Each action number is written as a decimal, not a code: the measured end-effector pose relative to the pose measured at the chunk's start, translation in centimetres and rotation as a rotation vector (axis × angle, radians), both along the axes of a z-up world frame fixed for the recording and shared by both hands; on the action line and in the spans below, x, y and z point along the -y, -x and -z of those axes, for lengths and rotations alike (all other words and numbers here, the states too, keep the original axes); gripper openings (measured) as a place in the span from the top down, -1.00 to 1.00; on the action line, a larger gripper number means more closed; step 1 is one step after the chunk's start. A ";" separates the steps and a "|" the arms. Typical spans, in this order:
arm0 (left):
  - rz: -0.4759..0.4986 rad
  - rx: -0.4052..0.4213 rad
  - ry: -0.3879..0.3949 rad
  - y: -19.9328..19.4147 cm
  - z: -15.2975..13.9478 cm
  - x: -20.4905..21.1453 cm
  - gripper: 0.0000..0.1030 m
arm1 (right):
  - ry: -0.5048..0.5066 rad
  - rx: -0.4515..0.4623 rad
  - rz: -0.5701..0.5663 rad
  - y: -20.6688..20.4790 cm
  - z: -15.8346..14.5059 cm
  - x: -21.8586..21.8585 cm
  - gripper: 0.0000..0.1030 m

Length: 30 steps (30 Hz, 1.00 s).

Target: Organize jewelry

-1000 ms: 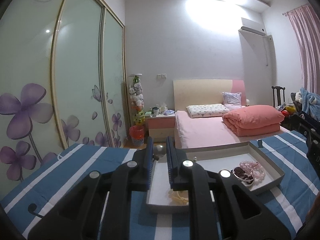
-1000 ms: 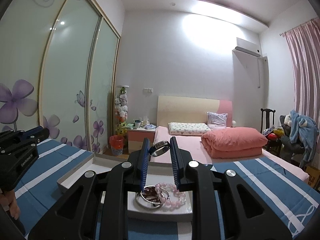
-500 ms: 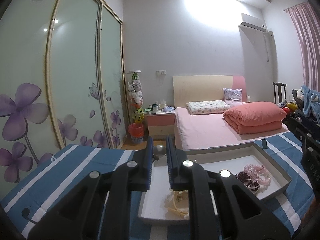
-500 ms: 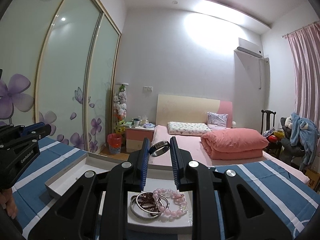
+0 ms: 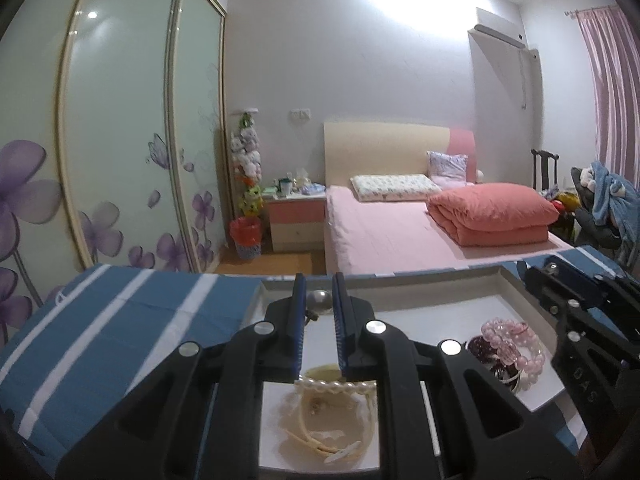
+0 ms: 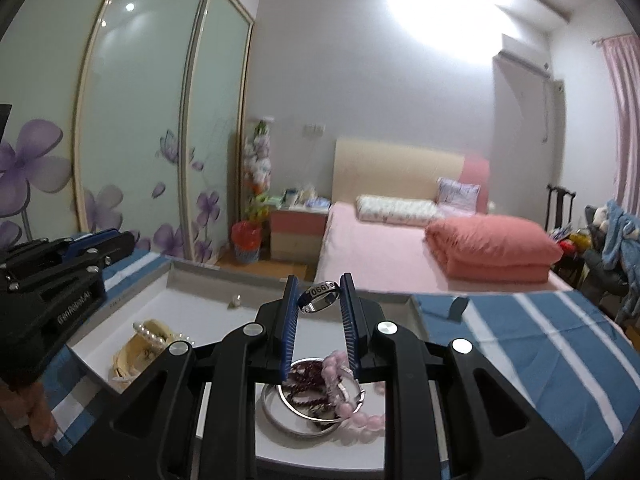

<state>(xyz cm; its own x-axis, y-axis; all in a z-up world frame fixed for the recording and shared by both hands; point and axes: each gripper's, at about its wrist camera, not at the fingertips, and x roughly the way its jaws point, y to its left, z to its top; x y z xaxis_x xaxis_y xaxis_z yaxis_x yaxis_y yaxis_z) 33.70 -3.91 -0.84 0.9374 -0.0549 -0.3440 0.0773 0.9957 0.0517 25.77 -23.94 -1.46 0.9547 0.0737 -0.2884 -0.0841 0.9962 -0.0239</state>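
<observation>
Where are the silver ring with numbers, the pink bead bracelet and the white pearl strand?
Silver ring with numbers point(image 6: 319, 297), right wrist view: on its engraved outer band.
Pink bead bracelet point(image 5: 514, 342), left wrist view: on the beads at its middle.
White pearl strand point(image 5: 336, 387), left wrist view: on the pearls below the jaws.

A bed with a pink sheet point(image 5: 384, 236) stood against the far wall under a cream headboard point(image 5: 384, 148) with a pink end panel. A folded coral quilt point(image 5: 492, 212) lay on its right half, a patterned pillow point(image 5: 394, 182) and a smaller cushion point(image 5: 447, 164) near the head. Left of the bed sat a pink-and-cream nightstand point(image 5: 295, 220), cluttered on top, with a red wastebasket point(image 5: 246, 236) beside it and a column of plush toys point(image 5: 250, 168) above that. Sliding wardrobe doors point(image 5: 120, 128) with purple flowers filled the left. An air conditioner point(image 5: 498, 32) hung high right, near pink curtains point(image 5: 612, 92). A dark chair point(image 5: 544, 168) and a blue garment point(image 5: 610, 196) stood at far right. A blue striped cloth point(image 5: 120, 320) covered the near surface.
</observation>
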 end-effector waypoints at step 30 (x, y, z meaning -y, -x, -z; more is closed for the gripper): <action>-0.075 0.049 0.063 11.4 -2.9 -8.0 -0.70 | -0.108 -0.017 0.058 9.3 -3.1 2.0 -0.53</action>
